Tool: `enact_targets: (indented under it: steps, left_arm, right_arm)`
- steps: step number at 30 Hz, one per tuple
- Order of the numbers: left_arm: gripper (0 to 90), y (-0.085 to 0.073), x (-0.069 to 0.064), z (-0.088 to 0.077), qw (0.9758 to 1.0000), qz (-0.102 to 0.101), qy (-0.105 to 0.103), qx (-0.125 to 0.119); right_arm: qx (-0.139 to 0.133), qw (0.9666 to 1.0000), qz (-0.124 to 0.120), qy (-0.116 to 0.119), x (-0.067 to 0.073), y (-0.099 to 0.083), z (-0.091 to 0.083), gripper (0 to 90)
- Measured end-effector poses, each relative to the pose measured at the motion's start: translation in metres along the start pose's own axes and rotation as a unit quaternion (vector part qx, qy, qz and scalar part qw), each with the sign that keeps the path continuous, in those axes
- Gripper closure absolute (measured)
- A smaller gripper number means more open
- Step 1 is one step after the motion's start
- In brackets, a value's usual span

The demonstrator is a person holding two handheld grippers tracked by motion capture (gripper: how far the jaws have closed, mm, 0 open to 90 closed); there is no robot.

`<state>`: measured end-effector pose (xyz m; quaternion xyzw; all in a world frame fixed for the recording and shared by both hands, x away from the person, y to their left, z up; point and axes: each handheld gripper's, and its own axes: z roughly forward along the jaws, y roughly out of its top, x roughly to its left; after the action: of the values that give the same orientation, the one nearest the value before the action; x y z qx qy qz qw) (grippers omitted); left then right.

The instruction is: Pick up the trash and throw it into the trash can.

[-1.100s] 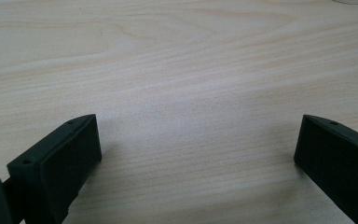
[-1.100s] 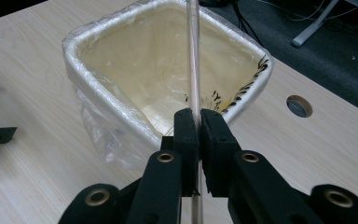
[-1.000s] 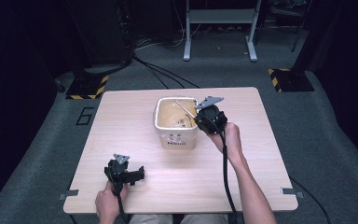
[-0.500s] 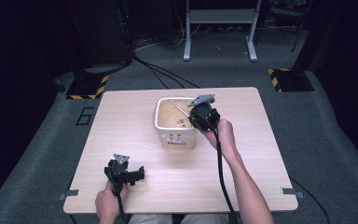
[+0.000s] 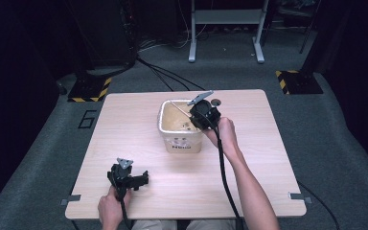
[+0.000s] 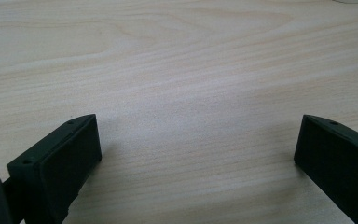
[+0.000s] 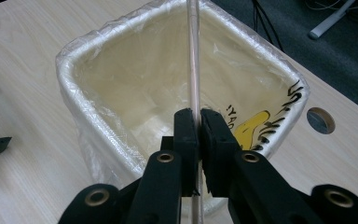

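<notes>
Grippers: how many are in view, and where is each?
2. The left gripper lies open on the table near its front left edge; the right gripper is over the lined tub at centre, shut on a thin stick.

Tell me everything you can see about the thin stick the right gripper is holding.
The stick is a slim, straight, pale rod, looking like wood or bamboo; its material is not certain. The right gripper is shut on it, its black fingers pinching the shaft on both sides. The rod runs on over the open, plastic-lined square container. In the high view it slants across the container's mouth toward its far left corner. Both ends run out of the right gripper view.
</notes>
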<state>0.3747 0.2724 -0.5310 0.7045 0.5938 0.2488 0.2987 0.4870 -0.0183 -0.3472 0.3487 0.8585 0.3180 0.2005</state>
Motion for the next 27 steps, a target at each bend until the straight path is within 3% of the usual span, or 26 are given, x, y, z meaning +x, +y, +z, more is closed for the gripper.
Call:
enact_targets:
  steps: [5, 10, 13, 14, 15, 17, 18, 19, 25, 27]
  left_arm:
    - [0.2, 0.000, 0.000, 0.000, 1.0000, 0.000, 0.000, 0.000]
    - [0.2, 0.000, 0.000, 0.000, 1.0000, 0.000, 0.000, 0.000]
    - [0.2, 0.000, 0.000, 0.000, 1.0000, 0.000, 0.000, 0.000]
    - [0.2, 0.000, 0.000, 0.000, 1.0000, 0.000, 0.000, 0.000]
    - [0.2, 0.000, 0.000, 0.000, 1.0000, 0.000, 0.000, 0.000]
    - [0.2, 0.000, 0.000, 0.000, 1.0000, 0.000, 0.000, 0.000]
    - [0.2, 0.000, 0.000, 0.000, 1.0000, 0.000, 0.000, 0.000]
    - [0.2, 0.000, 0.000, 0.000, 1.0000, 0.000, 0.000, 0.000]
    - [0.2, 0.000, 0.000, 0.000, 1.0000, 0.000, 0.000, 0.000]
    - [0.2, 0.000, 0.000, 0.000, 1.0000, 0.000, 0.000, 0.000]
  right_arm:
    - [-0.001, 0.9999, -0.017, -0.001, -0.003, 0.004, 0.004, 84.9]
    - [0.003, 1.0000, -0.008, 0.002, -0.001, 0.008, 0.008, 84.7]
    - [0.003, 0.9998, -0.017, 0.006, -0.002, 0.011, 0.011, 82.2]
    - [0.003, 0.9999, -0.015, 0.005, -0.002, 0.012, 0.011, 72.4]
    - [0.003, 0.9999, -0.015, 0.005, -0.002, 0.012, 0.011, 72.4]
    - [0.014, 0.9999, -0.006, 0.001, -0.001, 0.013, 0.014, 57.1]
    - [0.018, 0.9998, -0.003, -0.004, -0.001, 0.012, 0.014, 41.6]
    - [0.018, 0.9998, -0.003, -0.004, -0.001, 0.012, 0.014, 41.6]
    - [0.025, 0.9996, 0.010, -0.004, 0.000, 0.005, 0.009, 19.5]
    - [0.029, 0.9995, 0.012, -0.001, 0.000, 0.002, 0.008, 17.3]
